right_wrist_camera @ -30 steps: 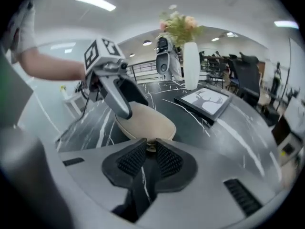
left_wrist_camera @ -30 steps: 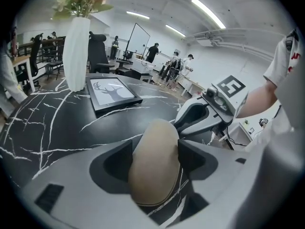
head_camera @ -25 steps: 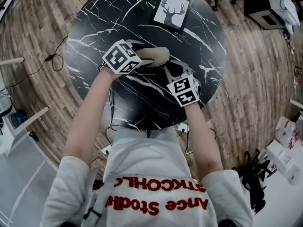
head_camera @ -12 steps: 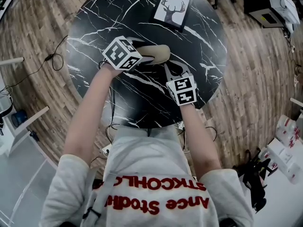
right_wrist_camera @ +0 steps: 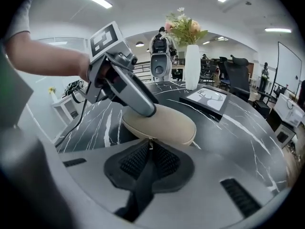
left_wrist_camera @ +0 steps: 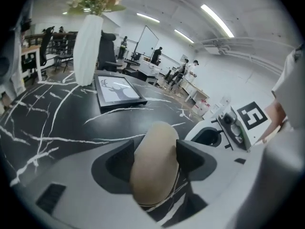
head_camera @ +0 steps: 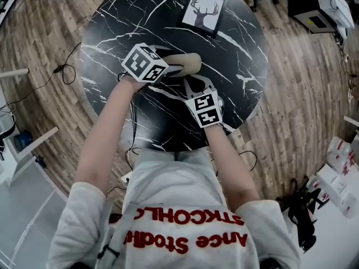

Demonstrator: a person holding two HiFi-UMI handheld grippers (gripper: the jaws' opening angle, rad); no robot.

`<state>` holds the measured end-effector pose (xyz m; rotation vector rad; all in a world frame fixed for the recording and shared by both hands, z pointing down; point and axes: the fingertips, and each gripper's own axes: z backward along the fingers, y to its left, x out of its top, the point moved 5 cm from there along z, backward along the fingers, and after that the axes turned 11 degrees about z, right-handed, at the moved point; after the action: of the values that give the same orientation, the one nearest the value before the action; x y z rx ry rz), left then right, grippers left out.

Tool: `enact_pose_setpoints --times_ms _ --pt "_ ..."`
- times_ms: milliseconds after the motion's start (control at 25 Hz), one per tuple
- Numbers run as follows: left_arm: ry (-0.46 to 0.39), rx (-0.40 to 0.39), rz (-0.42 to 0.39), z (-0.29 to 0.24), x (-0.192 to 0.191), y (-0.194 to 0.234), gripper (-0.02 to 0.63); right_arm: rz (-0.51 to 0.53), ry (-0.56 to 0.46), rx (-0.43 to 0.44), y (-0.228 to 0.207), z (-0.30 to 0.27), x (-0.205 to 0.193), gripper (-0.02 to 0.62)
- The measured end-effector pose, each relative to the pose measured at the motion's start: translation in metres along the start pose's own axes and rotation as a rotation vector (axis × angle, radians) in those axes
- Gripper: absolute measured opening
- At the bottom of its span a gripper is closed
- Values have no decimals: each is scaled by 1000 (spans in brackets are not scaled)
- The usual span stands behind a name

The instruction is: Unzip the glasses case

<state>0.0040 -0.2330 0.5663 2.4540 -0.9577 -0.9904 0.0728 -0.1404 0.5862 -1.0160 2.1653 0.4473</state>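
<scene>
A beige oval glasses case point(head_camera: 188, 62) lies on the round black marble table point(head_camera: 112, 38). My left gripper point(head_camera: 175, 69) is shut across the case's left end; in the left gripper view both pads press its sides point(left_wrist_camera: 153, 175). My right gripper point(head_camera: 191, 84) sits at the case's near side. In the right gripper view its jaws point(right_wrist_camera: 150, 149) are closing, nearly together, with the small zipper pull point(right_wrist_camera: 149, 142) pinched between the pad tips at the seam of the case point(right_wrist_camera: 164, 120). The zip looks shut along the visible seam.
A framed deer picture point(head_camera: 203, 10) lies behind the case, beside a white vase point(left_wrist_camera: 88, 42) of flowers. The table's near edge is close behind my right hand. Cables trail on the wooden floor point(head_camera: 61, 72) to the left.
My right gripper has moved left, in toward the case's near side. The left gripper has kept its hold on the case.
</scene>
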Motion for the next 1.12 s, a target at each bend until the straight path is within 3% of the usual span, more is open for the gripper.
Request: enact_pose_setpoints --times_ms 120,240,360,440,560,760,1120 --pt "10 -26 115 8 -14 -2 248 -18 8 25 -8 5 -3 41" --pt "39 -31 169 19 -42 -12 229 48 12 95 -9 7 -2 41" --pt "49 -24 223 28 -76 -29 228 205 35 255 5 9 -4 41" --pt "77 -59 272 32 -100 -43 225 346 60 356 16 12 -9 41" --pt "76 -88 336 33 -118 -52 200 492 93 455 23 14 -10 41" --pt "73 -86 381 31 -116 -48 199 611 128 500 23 12 -6 41" --pt "36 -97 436 30 -121 -44 202 616 140 539 50 25 -17 40"
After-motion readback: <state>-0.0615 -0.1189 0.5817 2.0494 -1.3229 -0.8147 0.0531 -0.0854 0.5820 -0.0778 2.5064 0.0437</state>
